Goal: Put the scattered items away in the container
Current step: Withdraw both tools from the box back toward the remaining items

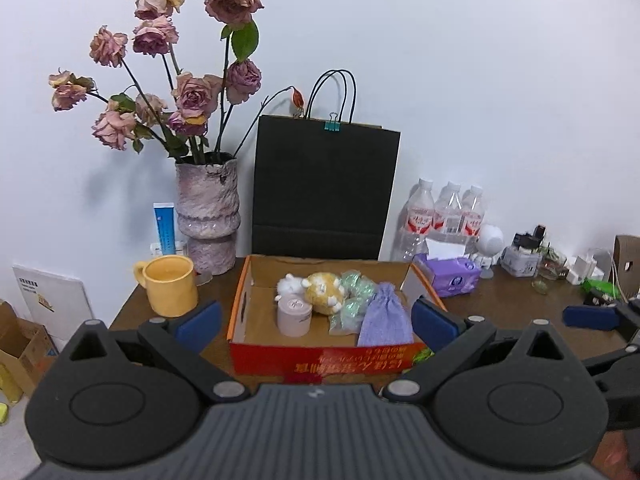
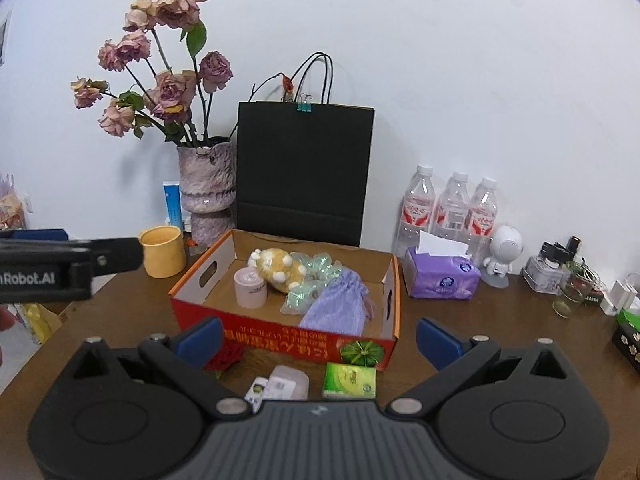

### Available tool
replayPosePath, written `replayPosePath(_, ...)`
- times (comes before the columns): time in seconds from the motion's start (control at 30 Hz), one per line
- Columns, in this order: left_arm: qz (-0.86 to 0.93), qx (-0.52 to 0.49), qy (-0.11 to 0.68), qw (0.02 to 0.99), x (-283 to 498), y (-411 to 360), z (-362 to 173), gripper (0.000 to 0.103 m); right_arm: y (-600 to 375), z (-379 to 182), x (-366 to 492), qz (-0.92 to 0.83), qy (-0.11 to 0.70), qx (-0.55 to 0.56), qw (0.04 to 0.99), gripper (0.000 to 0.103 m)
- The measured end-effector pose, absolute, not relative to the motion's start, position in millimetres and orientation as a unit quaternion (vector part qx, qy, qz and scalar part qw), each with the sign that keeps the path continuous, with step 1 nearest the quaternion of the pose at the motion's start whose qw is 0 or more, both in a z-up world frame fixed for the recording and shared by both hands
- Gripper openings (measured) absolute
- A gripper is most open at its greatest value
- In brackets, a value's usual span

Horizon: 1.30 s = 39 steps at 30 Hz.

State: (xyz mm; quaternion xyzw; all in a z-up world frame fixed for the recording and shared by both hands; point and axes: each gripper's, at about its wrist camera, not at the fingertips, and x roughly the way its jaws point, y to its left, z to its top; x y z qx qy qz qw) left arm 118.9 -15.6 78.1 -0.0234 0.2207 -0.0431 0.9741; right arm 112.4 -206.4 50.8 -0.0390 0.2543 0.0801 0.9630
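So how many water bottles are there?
3 water bottles stand in a row by the wall, behind the purple tissue pack, right of the cardboard box. None look hidden.

The box (image 2: 288, 344) sits mid-surface (image 2: 500, 320), holding a roll (image 2: 250, 288), a plush toy (image 2: 276, 270), a crinkly bag (image 2: 308, 286) and a pouch (image 2: 336, 308). Behind it stand a paper bag (image 2: 304, 172) and a vase (image 2: 206, 184); a mug (image 2: 163, 251) lies left, a tissue pack (image 2: 440, 276) and bottles (image 2: 452, 208) right. Before the box lie a small packet (image 2: 350, 380) and what seems a small case (image 2: 286, 384).
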Motion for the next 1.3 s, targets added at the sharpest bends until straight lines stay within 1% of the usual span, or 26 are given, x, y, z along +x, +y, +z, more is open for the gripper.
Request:
replayPosePath(0.17, -0.056, -0.016, 0.240, 0.969, 98, -10, 70, 0.103, -218, 48, 89, 0.077, 0.238, -0.038, 0.967, 0.103)
replayPosePath(0.33, -0.045, -0.013, 0.229, 0.972, 77, -4, 60, 0.103, -230, 41, 71, 0.085, 0.239, -0.026, 0.967, 0.103)
replayPosePath(0.6, -0.046, -0.026, 0.240, 0.969, 57, 14, 46, 0.103, -241, 15, 51, 0.095, 0.253, -0.020, 0.963, 0.103)
replayPosePath(0.83, -0.049, -0.044, 0.250, 0.966, 39, 26, 25, 0.103, -255, -6, 36, 0.105, 0.255, 0.012, 0.961, 0.103)
replayPosePath(1.07, -0.043, -0.046, 0.254, 0.965, 22, 32, -2, 0.103, -265, -26, 30, 0.108, 0.257, 0.012, 0.960, 0.103)
replayPosePath(1.3, -0.048, -0.041, 0.253, 0.965, 12, 37, -13, 0.103, -267, -48, 27, 0.127, 0.269, 0.016, 0.955, 0.103)
